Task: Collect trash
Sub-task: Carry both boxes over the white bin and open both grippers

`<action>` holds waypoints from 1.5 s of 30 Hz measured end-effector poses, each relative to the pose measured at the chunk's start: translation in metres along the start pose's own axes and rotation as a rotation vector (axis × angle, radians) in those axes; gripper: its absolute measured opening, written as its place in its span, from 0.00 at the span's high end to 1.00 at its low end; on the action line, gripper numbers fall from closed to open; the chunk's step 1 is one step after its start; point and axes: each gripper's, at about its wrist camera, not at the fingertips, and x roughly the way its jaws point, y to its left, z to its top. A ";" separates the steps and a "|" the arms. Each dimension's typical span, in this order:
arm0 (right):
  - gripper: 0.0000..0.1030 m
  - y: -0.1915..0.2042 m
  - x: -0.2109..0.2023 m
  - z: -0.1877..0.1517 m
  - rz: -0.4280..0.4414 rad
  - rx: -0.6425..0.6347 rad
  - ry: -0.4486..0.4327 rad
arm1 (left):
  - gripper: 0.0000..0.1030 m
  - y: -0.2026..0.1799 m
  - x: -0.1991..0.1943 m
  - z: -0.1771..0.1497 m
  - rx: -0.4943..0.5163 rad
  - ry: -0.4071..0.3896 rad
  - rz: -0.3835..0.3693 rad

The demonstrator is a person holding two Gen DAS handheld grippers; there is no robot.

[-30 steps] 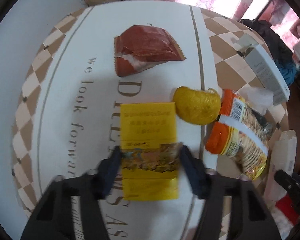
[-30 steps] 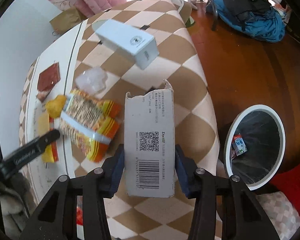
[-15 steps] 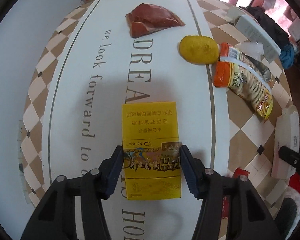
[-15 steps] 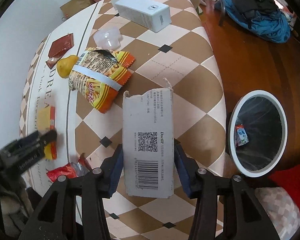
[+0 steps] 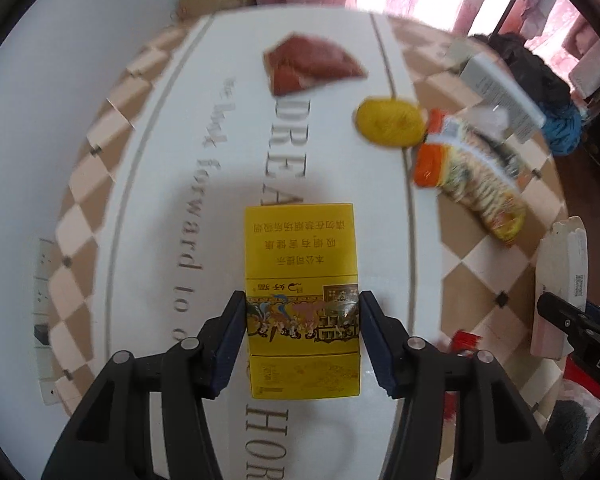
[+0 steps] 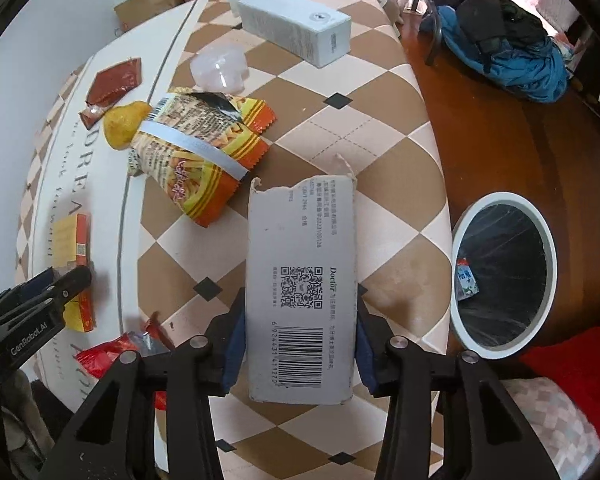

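My left gripper [image 5: 302, 324] is shut on a yellow cigarette box [image 5: 300, 264] and holds it above the table's white centre strip. My right gripper [image 6: 300, 328] is shut on a torn grey carton [image 6: 302, 276] with a barcode, held over the checkered cloth. A round white trash bin [image 6: 504, 276] with a black liner stands on the floor to the right of the grey carton. The left gripper and yellow box also show in the right wrist view [image 6: 74, 248], and the grey carton shows in the left wrist view [image 5: 560, 276].
On the table lie an orange noodle packet [image 6: 204, 152], a yellow lumpy ball [image 6: 124, 124], a red-brown sachet [image 6: 114, 82], a clear plastic cup [image 6: 220, 68], a white box [image 6: 292, 26] and a red wrapper [image 6: 116, 350]. A blue bag [image 6: 512, 56] lies on the wooden floor.
Both grippers have lifted and drawn back toward the near side, each still holding its box. The table items look farther off in both views.
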 end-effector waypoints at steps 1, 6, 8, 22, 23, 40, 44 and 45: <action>0.54 -0.001 -0.008 -0.003 -0.001 0.006 -0.029 | 0.49 -0.001 -0.011 -0.001 0.007 -0.029 0.004; 0.53 -0.014 -0.050 -0.014 0.059 0.046 -0.145 | 0.49 -0.032 -0.067 0.007 0.055 -0.143 -0.027; 0.54 -0.023 -0.073 -0.018 0.084 0.065 -0.193 | 0.49 -0.048 -0.093 0.009 0.082 -0.192 -0.058; 0.53 -0.185 -0.211 -0.041 0.100 0.249 -0.428 | 0.49 -0.239 -0.184 0.035 0.336 -0.305 -0.350; 0.54 -0.199 -0.213 -0.043 0.090 0.267 -0.431 | 0.49 -0.259 -0.181 0.036 0.356 -0.292 -0.371; 0.54 -0.403 -0.045 -0.063 0.115 0.521 -0.092 | 0.49 -0.416 0.006 0.039 0.405 0.198 -0.381; 0.53 -0.413 -0.007 -0.045 0.133 0.496 -0.028 | 0.46 -0.419 0.034 0.037 0.361 0.261 -0.364; 0.53 -0.414 0.000 -0.041 0.145 0.492 -0.019 | 0.41 -0.417 0.039 0.038 0.346 0.269 -0.359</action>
